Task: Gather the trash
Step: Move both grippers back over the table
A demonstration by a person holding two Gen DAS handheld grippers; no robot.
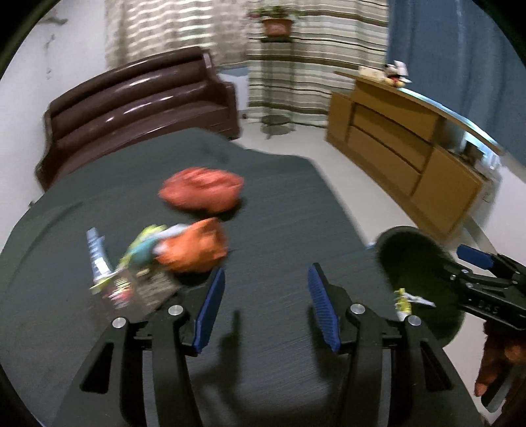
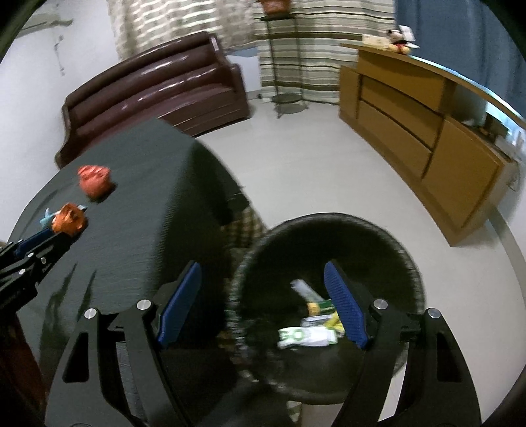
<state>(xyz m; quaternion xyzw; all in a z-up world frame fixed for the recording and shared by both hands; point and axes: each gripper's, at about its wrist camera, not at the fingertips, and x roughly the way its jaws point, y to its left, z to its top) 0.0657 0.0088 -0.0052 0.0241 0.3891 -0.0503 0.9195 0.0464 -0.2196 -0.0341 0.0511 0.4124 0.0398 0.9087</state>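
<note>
Two crumpled orange wrappers lie on the dark table (image 1: 269,210): one farther back (image 1: 202,189), one nearer (image 1: 194,246) beside colourful packets (image 1: 131,262). My left gripper (image 1: 266,289) is open and empty, low over the table just right of the nearer orange wrapper. My right gripper (image 2: 263,289) is open and empty above the rim of the dark round bin (image 2: 388,236), which holds several wrappers (image 2: 309,331). The bin (image 1: 414,249) and the right gripper (image 1: 483,262) also show at the right of the left wrist view.
A brown sofa (image 1: 138,101) stands behind the table. A wooden cabinet (image 1: 404,151) runs along the right wall with toys on top. A plant stand (image 1: 276,29) stands by striped curtains. Pale floor (image 2: 322,164) lies between table and cabinet.
</note>
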